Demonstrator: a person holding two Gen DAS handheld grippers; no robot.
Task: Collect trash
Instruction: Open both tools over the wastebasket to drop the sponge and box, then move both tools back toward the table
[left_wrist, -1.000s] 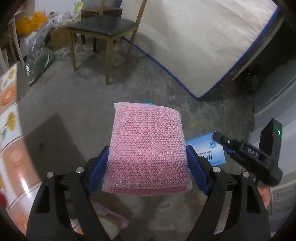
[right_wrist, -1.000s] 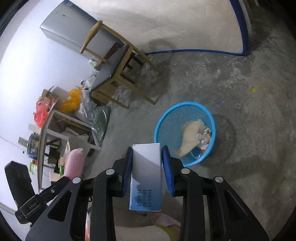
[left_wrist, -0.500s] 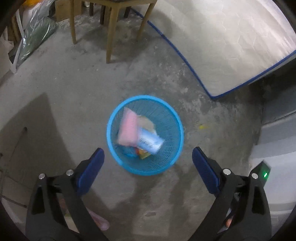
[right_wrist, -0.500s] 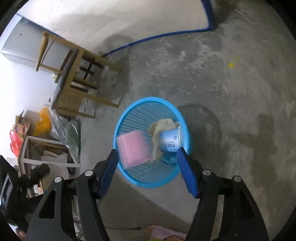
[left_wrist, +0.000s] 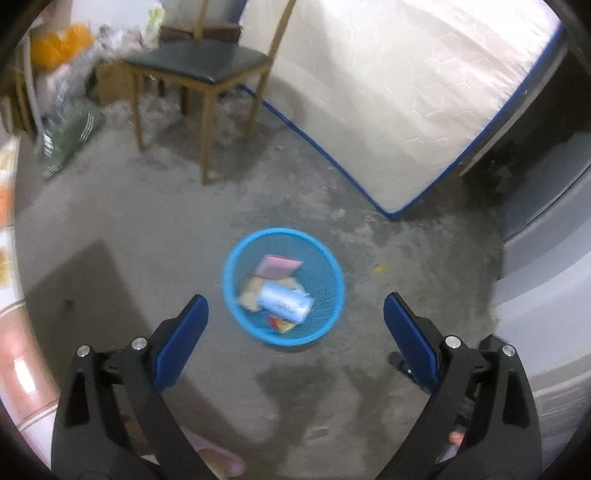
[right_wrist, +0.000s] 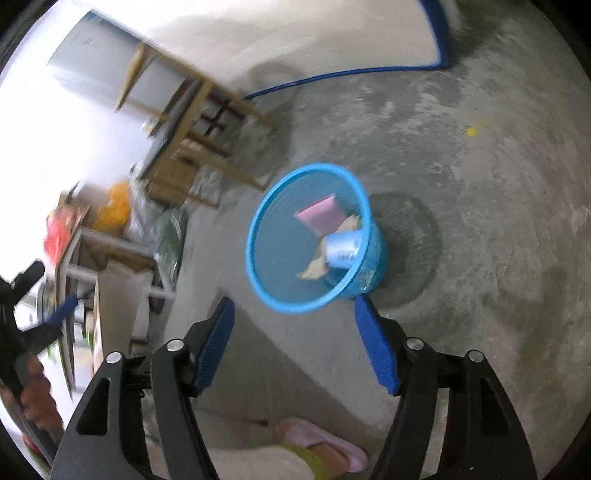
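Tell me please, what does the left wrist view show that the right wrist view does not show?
Only the left wrist view shows the chair's black seat from above, the full white mattress and red-yellow wrappers in the basket. Only the right wrist view shows the metal rack, the grey cabinet, the person's pink slipper and the basket's shadow. Both show the blue mesh basket holding the pink sponge and light-blue box, with the left gripper and right gripper open and empty.

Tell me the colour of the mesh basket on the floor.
Bright blue. The basket shows best in the left wrist view.
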